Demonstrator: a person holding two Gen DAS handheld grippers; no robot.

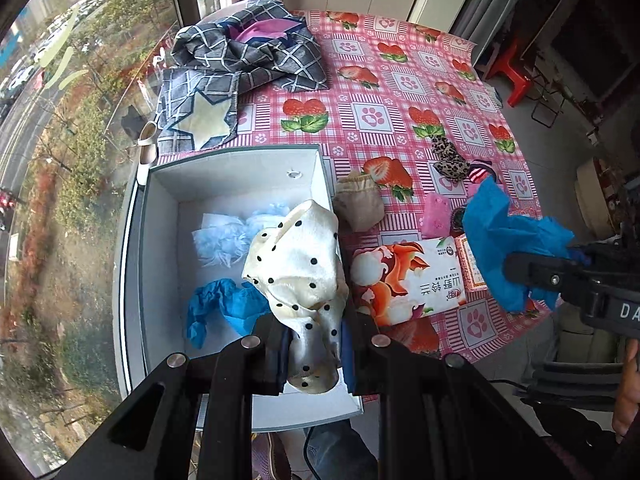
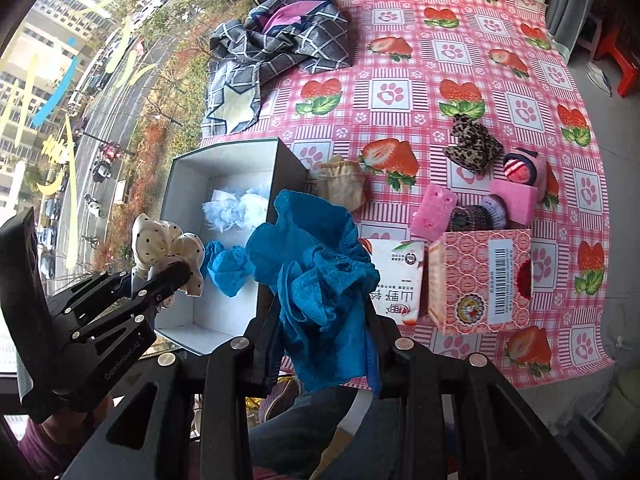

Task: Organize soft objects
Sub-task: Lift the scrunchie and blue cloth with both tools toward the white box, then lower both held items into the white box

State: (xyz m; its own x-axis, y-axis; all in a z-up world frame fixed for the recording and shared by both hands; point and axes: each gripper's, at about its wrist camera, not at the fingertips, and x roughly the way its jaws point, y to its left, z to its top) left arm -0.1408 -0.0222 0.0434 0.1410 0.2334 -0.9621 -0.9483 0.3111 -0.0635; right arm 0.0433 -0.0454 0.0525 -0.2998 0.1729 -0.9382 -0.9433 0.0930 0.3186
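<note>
two grippers over box [image 1: 236, 168], left gripper [image 1: 314, 354] pinching dotted cloth [image 1: 296, 256], right gripper [image 2: 324, 354] seemingly blue cloth [image 2: 316, 264]

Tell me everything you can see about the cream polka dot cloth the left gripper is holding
The cream polka dot cloth looks like glossy, satiny fabric, off-white with scattered small black dots. It is bunched and crumpled, with folds puffing out beyond the fingers. The left gripper is shut on its lower end, pinching it between blue-padded fingers, so it hangs lifted over the open box, touching nothing else visibly. In the right wrist view it sits beside the box's near-left edge, above the box's blue and white contents.
</note>
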